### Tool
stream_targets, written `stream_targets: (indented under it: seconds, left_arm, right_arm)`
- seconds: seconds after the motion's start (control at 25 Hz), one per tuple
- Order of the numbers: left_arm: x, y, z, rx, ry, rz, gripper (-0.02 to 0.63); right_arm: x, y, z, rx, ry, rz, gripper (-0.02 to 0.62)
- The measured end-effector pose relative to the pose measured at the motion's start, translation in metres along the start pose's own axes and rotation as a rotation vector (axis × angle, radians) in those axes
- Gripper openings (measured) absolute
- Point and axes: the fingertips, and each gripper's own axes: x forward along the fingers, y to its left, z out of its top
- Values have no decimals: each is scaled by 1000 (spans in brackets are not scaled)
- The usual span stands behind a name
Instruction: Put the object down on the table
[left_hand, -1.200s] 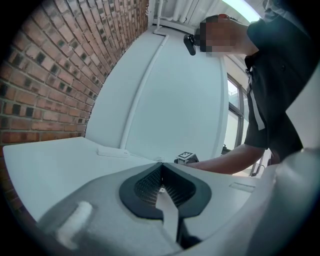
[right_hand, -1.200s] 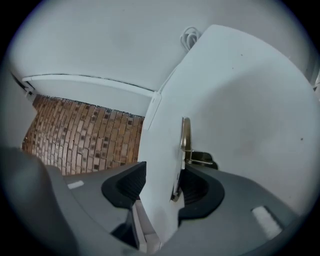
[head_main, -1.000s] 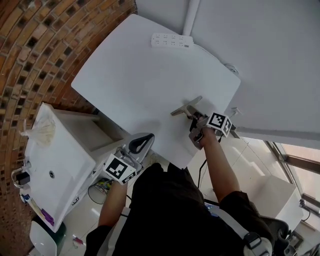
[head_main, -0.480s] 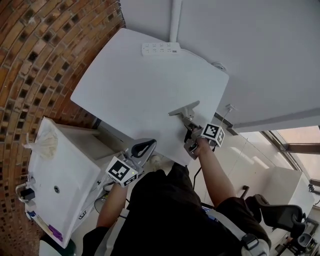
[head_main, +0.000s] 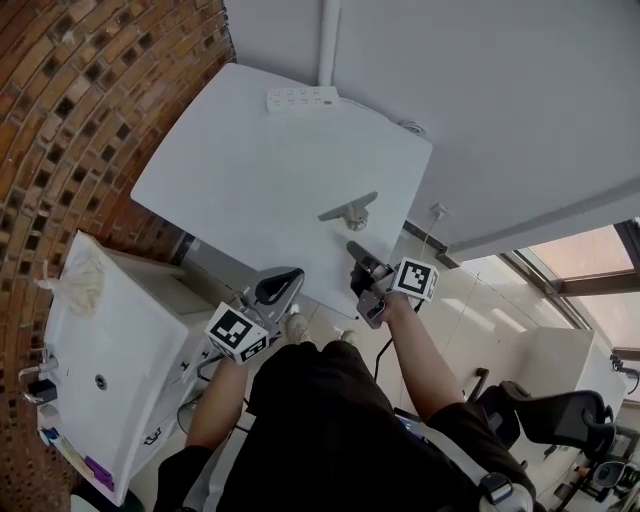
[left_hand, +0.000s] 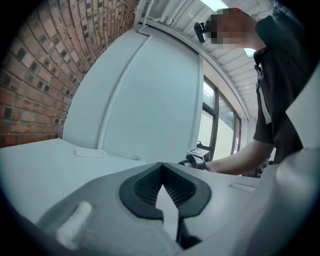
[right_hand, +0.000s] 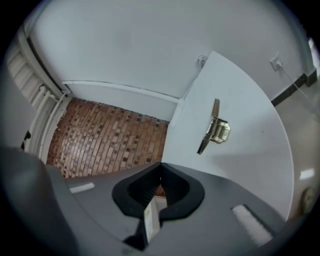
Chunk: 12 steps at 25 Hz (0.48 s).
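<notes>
A metal lever handle (head_main: 349, 211) with a brass-coloured base lies on the white table (head_main: 250, 160); it shows in the right gripper view as the handle (right_hand: 214, 128). My right gripper (head_main: 353, 248) is off the handle, nearer the table's front edge. Its jaws have just been closing and stand shut with nothing between them (right_hand: 160, 166). My left gripper (head_main: 288, 275) hangs at the table's near edge, to the left, shut and empty (left_hand: 161, 168). In the left gripper view the right gripper (left_hand: 197, 159) shows across the tabletop.
A white power strip (head_main: 303, 98) lies at the table's far edge by a white pipe. A brick wall (head_main: 80, 110) runs along the left. A white cabinet (head_main: 110, 350) stands below the table's left side. A white wall stands behind the table.
My right gripper has drawn back from the handle toward the table's front edge and its jaws have shut. The handle stays on the table. The left gripper shifted a little.
</notes>
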Motion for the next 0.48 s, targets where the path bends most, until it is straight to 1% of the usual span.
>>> stream_targets:
  seconds: [0.08, 0.16, 0.24, 0.28, 0.36, 0.48]
  left_arm:
    - [3, -15, 6, 8, -11, -8, -2]
    - [7, -27, 14, 25, -24, -9, -2]
    - [11, -38, 24, 50, -37, 3, -2]
    - [12, -44, 28, 59, -44, 11, -2]
    - [14, -60, 36, 67, -57, 23, -2]
    - [19, -83, 40, 76, -71, 36, -2]
  right_arm:
    - [-13, 24, -7, -108, 39, 62, 6]
    - [-27, 49, -8, -268, 58, 106, 6]
    - [-43, 73, -5, -432, 46, 133, 6]
    - [-53, 83, -4, -499, 32, 143, 6]
    - [-76, 99, -3, -599, 1, 159, 6]
    - [-114, 110, -2, -738, -43, 141, 6]
